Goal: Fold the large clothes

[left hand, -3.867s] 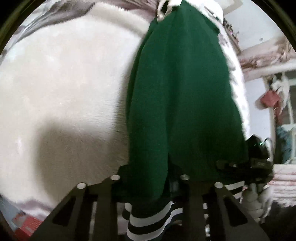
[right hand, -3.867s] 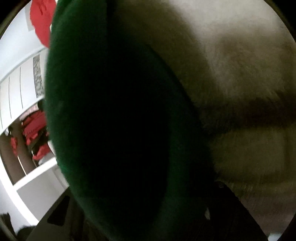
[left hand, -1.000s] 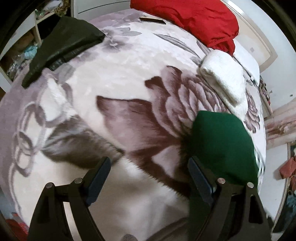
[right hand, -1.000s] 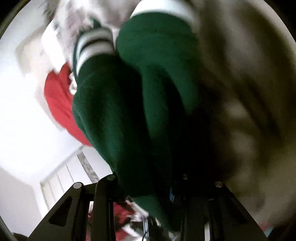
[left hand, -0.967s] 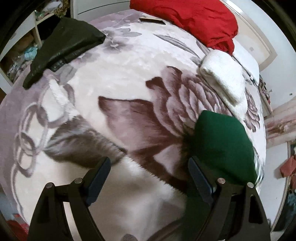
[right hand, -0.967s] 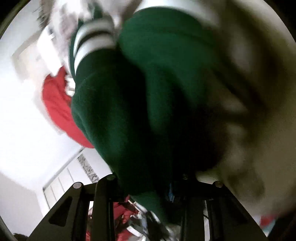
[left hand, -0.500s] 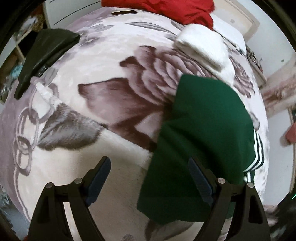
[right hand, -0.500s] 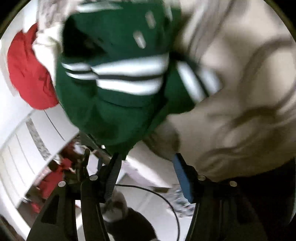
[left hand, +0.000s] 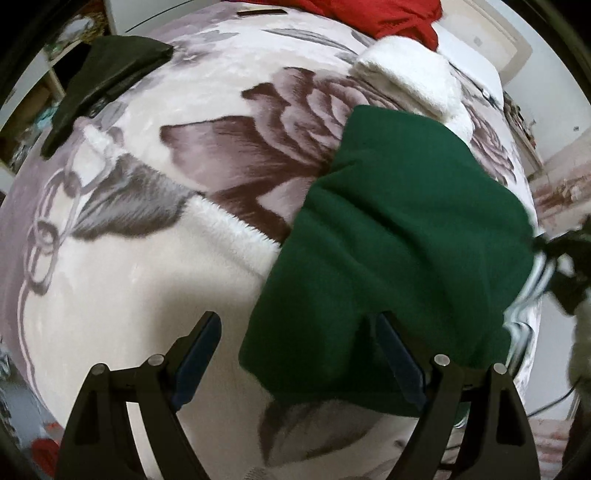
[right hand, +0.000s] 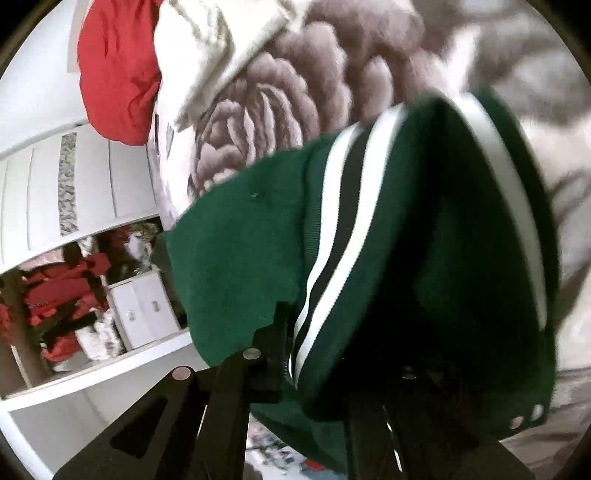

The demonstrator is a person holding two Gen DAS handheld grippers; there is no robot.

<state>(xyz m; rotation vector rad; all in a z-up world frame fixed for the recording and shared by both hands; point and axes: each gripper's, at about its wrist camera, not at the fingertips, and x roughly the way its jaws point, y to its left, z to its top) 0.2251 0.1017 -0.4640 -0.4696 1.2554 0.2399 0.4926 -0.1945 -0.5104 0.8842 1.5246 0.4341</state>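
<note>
Now right gripper (right hand: pixel 325 354) jaws pinch green jacket (right hand: pixel 406 266) hem; left gripper (left hand: pixel 295 354) gapes

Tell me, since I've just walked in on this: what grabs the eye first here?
The dark green garment with white stripes, lying on the floral blanket toward its right. The right claw is shut on its striped edge, while the left claw hovers open above its near corner. A red heap lies at the far end.

A plush floral blanket (left hand: pixel 155 236) covers the bed. At its far side lie a red garment (left hand: pixel 388 16), a folded white fleece (left hand: pixel 410 79) and a dark folded garment (left hand: pixel 107 74). White cupboards (right hand: pixel 85 184) stand beyond.
</note>
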